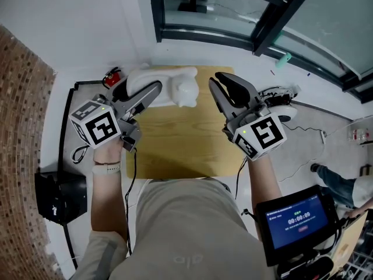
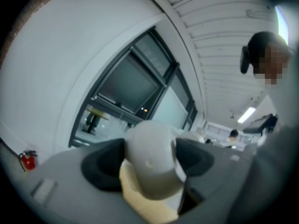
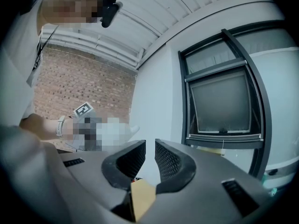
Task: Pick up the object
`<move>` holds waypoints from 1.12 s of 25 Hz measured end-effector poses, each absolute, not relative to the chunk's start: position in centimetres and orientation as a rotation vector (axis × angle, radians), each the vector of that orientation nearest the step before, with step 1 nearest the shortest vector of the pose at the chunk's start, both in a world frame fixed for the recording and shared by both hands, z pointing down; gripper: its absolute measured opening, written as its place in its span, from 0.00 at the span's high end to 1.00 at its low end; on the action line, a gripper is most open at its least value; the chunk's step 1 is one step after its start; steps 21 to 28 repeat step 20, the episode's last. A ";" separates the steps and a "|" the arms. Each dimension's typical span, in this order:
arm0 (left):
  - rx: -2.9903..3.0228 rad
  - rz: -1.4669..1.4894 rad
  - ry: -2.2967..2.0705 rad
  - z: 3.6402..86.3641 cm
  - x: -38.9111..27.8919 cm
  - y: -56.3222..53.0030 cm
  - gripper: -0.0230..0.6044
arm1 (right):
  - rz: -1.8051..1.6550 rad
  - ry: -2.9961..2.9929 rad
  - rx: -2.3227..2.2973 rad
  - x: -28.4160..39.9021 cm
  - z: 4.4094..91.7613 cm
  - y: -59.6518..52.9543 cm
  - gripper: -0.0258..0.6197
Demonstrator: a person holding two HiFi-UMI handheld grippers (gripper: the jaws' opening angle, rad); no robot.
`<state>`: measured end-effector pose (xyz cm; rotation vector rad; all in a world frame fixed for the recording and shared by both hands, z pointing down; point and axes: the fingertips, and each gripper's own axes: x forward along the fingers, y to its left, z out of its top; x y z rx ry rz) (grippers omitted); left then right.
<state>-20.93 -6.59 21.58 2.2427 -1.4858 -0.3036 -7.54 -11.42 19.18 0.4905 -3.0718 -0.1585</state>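
Observation:
The object is a white, lumpy figurine (image 1: pixel 178 86) over the far edge of the wooden table (image 1: pixel 186 147). My left gripper (image 1: pixel 139 87) is shut on its left end. In the left gripper view the white figurine (image 2: pixel 152 157) fills the gap between both dark jaws of the left gripper (image 2: pixel 150 162), which points up towards a window and the ceiling. My right gripper (image 1: pixel 219 81) hovers over the table just right of the figurine and does not touch it. In the right gripper view, the right gripper (image 3: pixel 150 156) has only a thin slit between its ribbed pads (image 3: pixel 132 160), and nothing is in it.
A red fire extinguisher (image 1: pixel 112 76) stands on the floor beyond the table's left corner. A black box (image 1: pixel 58 197) sits at the left by the brick wall (image 1: pixel 20 92). A screen (image 1: pixel 297 219) is at the lower right, with cables and a person's foot (image 1: pixel 326 177) near it.

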 end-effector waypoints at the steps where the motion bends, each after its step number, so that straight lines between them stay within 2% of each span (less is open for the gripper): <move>1: 2.242 -0.303 -1.485 21.6 -21.0 -6.6 0.42 | -0.157 -3.072 0.493 -7.5 19.1 -11.5 0.87; 28: 2.253 -0.315 -1.453 22.0 -20.8 -7.2 0.42 | -0.152 -3.063 0.499 -7.5 19.4 -11.6 0.87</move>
